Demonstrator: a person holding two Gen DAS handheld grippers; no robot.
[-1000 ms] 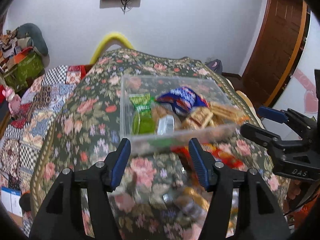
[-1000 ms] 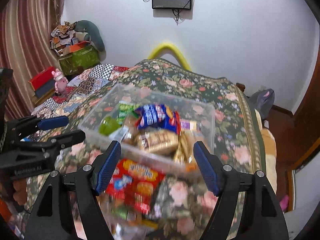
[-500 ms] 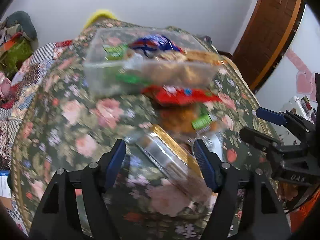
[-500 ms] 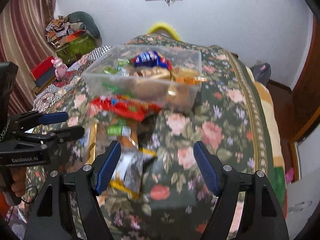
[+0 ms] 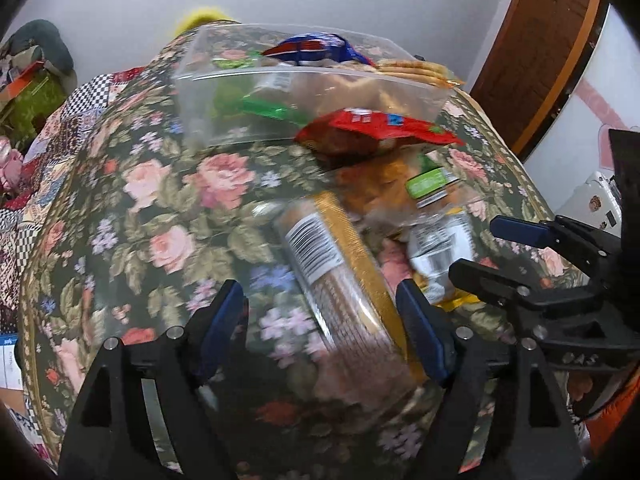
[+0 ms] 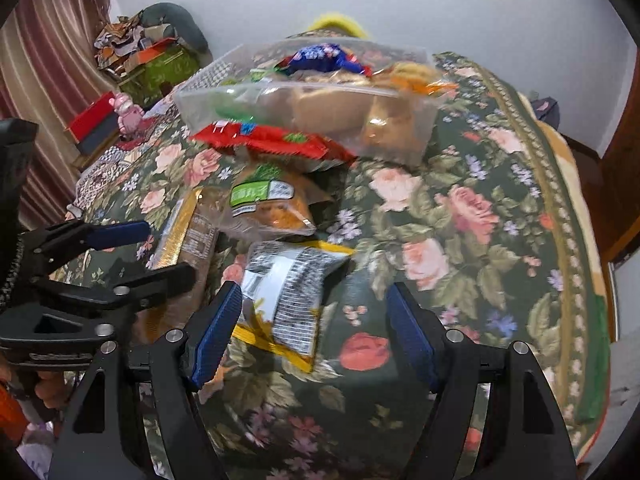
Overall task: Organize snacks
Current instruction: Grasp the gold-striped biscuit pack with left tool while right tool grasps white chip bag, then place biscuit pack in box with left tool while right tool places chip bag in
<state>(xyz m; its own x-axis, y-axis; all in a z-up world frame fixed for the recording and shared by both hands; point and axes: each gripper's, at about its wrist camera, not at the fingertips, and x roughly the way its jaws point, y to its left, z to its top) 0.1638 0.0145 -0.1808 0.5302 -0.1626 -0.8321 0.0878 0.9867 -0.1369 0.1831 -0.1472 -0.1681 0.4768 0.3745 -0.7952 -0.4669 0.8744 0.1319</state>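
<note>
i'm at the pick-up step: several snack packets lie loose on the floral bedspread (image 6: 460,216), and the clear plastic bin (image 5: 224,116) beyond them is already heaped with snacks. my left gripper (image 5: 320,312) has its tongs wide apart with nothing between the pads, straddling the near end of the long gold-edged biscuit sleeve (image 5: 336,264). my right gripper (image 6: 314,320) is spread too and empty, low over the white-and-yellow packet (image 6: 284,292), which sits closer to its left pad. the green-labelled bag of orange snacks (image 6: 268,204) and the red packet (image 6: 272,142) lie between these and the bin, the red one touching its front wall.

next i'd judge each tong needs to drop, centre on its packet and close across the narrow width before lifting to the bin.

motion blur smears the labels, so i can't read any brand. the near end of the sleeve is cut off behind my left fingers.
</note>
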